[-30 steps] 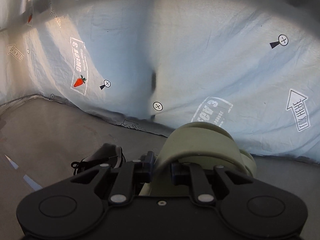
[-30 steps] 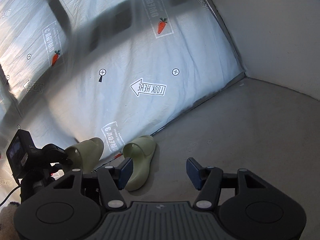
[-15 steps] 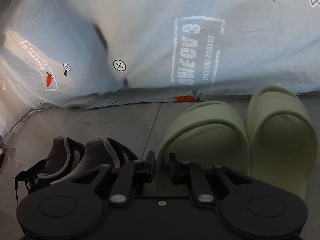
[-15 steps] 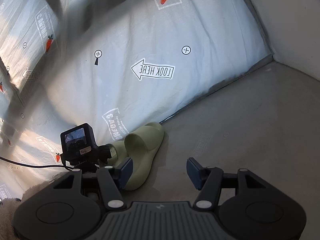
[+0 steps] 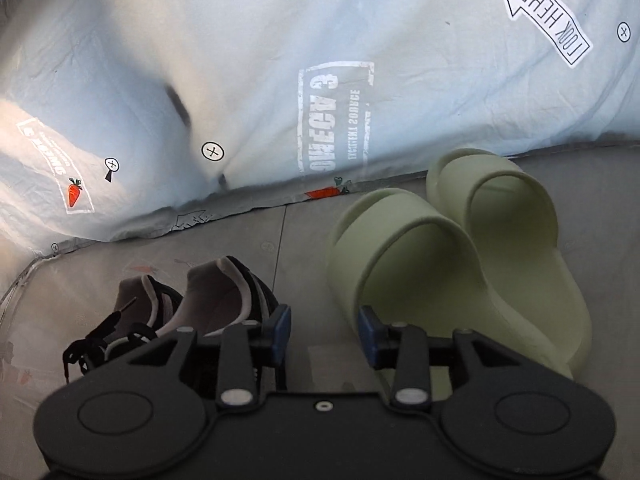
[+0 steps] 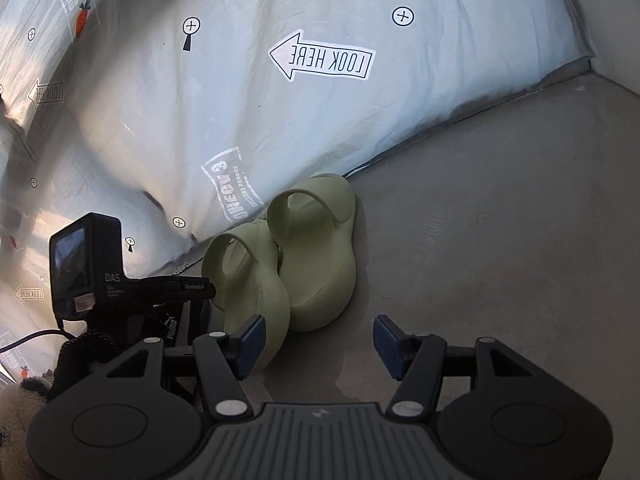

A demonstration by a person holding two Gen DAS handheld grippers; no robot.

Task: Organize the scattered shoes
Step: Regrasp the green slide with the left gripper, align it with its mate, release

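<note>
Near slide: the pale green moulded foam slide nearest the left gripper [image 5: 404, 264] lies flat on the grey concrete floor [image 6: 500, 208], its side touching its partner.
Far slide: the second pale green foam slide [image 5: 516, 216] sits just beside it, toe close to the hem of the sheet.
Sneakers: a pair of black lace-up sneakers with grey linings [image 5: 200, 300] stands left of the slides, a strip of bare floor between the two pairs.
Back edge: a pale blue printed sheet with carrots, crosshair marks and "LOOK HERE" arrows [image 5: 280, 60] hangs to the floor right behind both pairs.
Corner: in the right wrist view the sheet ends at a plain light wall [image 6: 612, 20].
Open room: right of the slides the floor is bare as far as that wall; left of them the sneakers and the left tool's black camera block [image 6: 84, 264] crowd the space.
Left gripper [image 5: 324, 328]: jaws opening, now at a narrow gap with only floor between them; the right pad is at the near slide's heel edge, whether touching I cannot tell.
Right gripper [image 6: 318, 344]: jaws about half spread, over bare floor.
Change: a second ago the left jaws pinched the near slide in the air; half a second ago it was down beside its partner, jaws shut on it. The right jaws keep the same gap.
</note>
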